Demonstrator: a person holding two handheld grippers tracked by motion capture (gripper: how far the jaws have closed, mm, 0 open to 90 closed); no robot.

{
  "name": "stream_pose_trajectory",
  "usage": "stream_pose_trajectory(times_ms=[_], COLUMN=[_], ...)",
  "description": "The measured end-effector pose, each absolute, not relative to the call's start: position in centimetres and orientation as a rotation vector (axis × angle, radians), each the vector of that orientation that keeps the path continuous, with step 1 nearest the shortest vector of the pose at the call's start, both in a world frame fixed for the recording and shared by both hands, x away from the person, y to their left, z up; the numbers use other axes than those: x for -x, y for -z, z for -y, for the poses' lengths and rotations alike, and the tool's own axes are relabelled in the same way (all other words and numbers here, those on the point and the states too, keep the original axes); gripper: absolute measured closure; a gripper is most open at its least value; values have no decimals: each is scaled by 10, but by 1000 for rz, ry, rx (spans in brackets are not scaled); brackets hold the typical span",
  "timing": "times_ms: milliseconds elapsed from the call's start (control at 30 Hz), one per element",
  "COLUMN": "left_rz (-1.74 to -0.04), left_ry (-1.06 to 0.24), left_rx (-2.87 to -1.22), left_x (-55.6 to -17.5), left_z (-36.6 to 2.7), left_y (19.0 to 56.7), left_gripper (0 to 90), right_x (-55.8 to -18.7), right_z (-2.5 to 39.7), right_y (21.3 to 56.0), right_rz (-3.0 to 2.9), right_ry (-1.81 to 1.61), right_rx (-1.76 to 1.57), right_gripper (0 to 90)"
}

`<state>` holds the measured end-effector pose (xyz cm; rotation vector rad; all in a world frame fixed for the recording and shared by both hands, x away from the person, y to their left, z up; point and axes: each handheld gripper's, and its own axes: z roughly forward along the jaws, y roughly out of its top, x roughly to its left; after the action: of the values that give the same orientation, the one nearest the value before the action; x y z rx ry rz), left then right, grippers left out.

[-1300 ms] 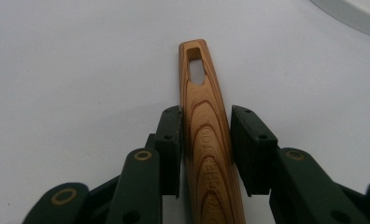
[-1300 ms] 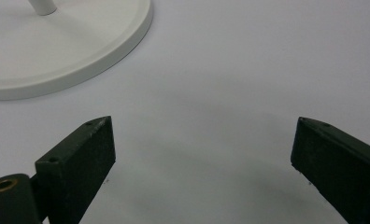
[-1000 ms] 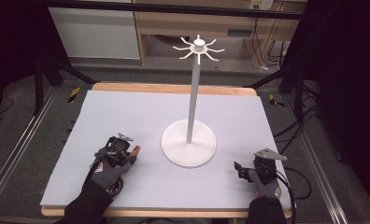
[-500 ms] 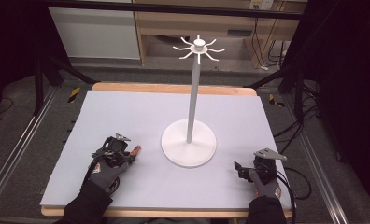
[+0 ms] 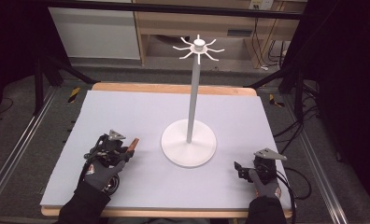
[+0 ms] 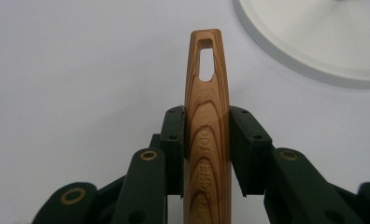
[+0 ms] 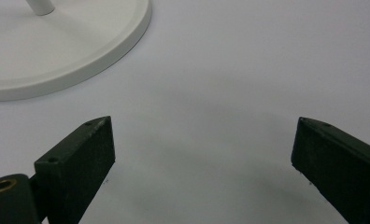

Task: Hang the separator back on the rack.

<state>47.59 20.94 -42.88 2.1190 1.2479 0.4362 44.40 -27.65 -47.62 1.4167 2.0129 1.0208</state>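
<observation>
The surface (image 5: pixel 141 112) carried a hook stand (image 5: pixel 191 140) near its middle. Toward the front left corner, the left tool (image 6: pixel 206 126) clamped a wooden handle (image 6: pixel 206 135); its slot should be steered squarely onto a hook. The right tool (image 7: pixel 202 140) gaped wide.

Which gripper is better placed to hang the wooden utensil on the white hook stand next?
Left, probably. The left gripper is clamped on the wooden handle, hanging slot exposed beyond the jaws, near the stand. The right gripper is open.

White hook stand (image 5: pixel 188 142) on the pale grey table mat (image 5: pixel 127 112).
</observation>
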Motion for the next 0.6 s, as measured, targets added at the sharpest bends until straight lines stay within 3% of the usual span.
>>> stream_pose_trajectory(times_ms=[600], left_rz=[-1175], left_ry=[-487], left_rx=[-2019], left_x=[-457], left_z=[-216], left_y=[393], left_gripper=[681], right_x=[-444], right_z=[277], right_y=[476], right_rz=[-2009], right_ry=[-1020], right_rx=[-1403], right_gripper=[66])
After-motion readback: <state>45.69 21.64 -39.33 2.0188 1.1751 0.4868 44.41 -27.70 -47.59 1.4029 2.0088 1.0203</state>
